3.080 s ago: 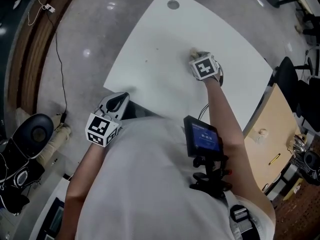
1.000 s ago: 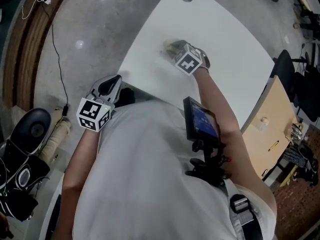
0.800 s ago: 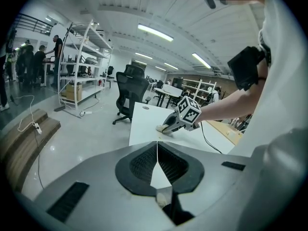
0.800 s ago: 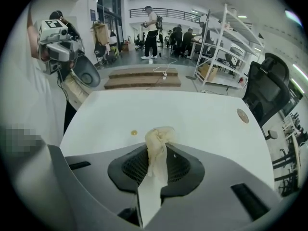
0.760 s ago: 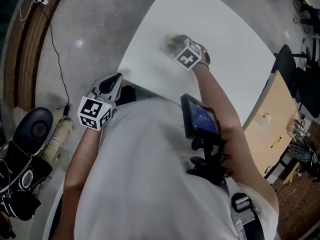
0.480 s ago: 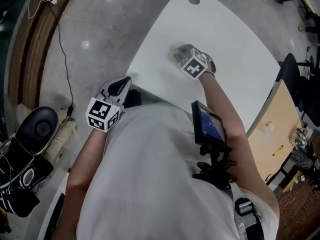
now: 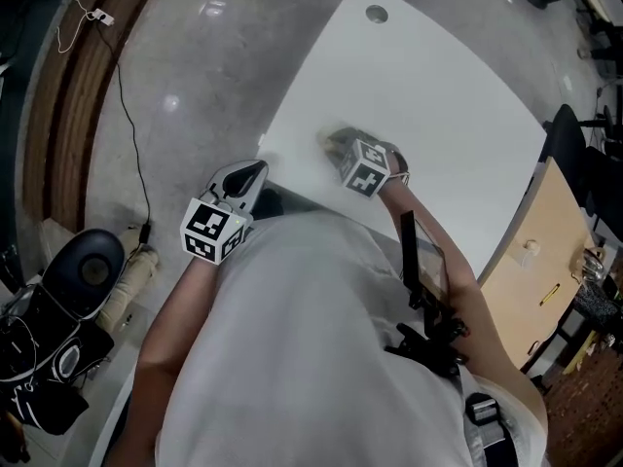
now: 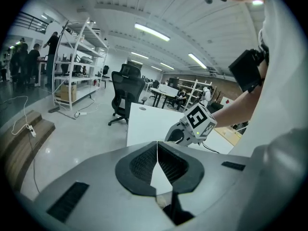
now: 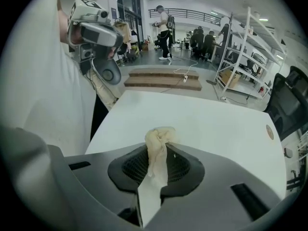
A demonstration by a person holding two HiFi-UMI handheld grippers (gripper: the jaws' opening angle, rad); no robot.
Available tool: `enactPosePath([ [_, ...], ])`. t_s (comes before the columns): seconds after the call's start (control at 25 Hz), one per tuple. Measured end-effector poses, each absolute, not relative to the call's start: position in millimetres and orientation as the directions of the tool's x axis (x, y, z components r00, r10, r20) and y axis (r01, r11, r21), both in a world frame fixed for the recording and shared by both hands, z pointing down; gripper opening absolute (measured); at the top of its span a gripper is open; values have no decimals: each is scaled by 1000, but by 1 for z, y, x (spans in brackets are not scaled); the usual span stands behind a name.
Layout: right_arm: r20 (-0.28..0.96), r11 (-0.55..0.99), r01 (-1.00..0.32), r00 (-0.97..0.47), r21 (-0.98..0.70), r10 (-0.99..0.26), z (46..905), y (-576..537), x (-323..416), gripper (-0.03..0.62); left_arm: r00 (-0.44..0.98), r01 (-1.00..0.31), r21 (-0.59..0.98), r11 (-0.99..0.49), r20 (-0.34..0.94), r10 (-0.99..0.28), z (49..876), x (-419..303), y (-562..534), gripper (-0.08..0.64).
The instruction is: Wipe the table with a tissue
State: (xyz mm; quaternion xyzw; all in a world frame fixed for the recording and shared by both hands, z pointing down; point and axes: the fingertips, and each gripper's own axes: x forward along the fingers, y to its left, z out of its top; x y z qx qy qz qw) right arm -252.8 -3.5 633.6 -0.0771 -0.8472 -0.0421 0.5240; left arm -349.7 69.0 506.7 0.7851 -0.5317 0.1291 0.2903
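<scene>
While right tongs [image 9: 162, 147] pinch the twisted tissue [image 9: 156, 165] lengthwise, wad end toward table [image 9: 216, 124], left tongs [image 8: 157, 147] closed, empty.

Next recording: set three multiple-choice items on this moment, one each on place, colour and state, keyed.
1. The right tool is over: A the table; B the floor; C a chair.
2. The tissue is: A blue; B cream; C black.
3. The left tool is: A shut, empty; B shut on the tissue; C wide open.
1A, head view shows it above the table; 2B, a cream wad sticks from the right tool; 3A, its jaws meet with nothing between.
</scene>
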Motion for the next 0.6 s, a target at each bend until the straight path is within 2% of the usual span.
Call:
enactPosePath([
  [0.2, 884, 978, 199, -447, -56, 141, 635, 30, -253, 64, 438, -895, 315, -315, 496, -750, 504, -356, 60, 11],
  [0.32, 860, 969, 192, -455, -158, 231, 636, 52, -257, 64, 469, -881, 314, -353, 488, -736, 503, -361, 56, 11],
  [0.4, 765, 951, 110, -571, -289, 299, 624, 62, -266, 64, 490, -871, 313, -379, 480, -728, 501, -365, 53, 11],
  [0.48, 604, 895, -46, -753, -444, 261, 597, 53, -276, 64, 514, -857, 312, -409, 469, -719, 499, -368, 48, 11],
  [0.6, 418, 766, -225, -906, -602, 62, 561, 23, -268, 64, 565, -825, 310, -473, 460, -685, 501, -372, 43, 11],
])
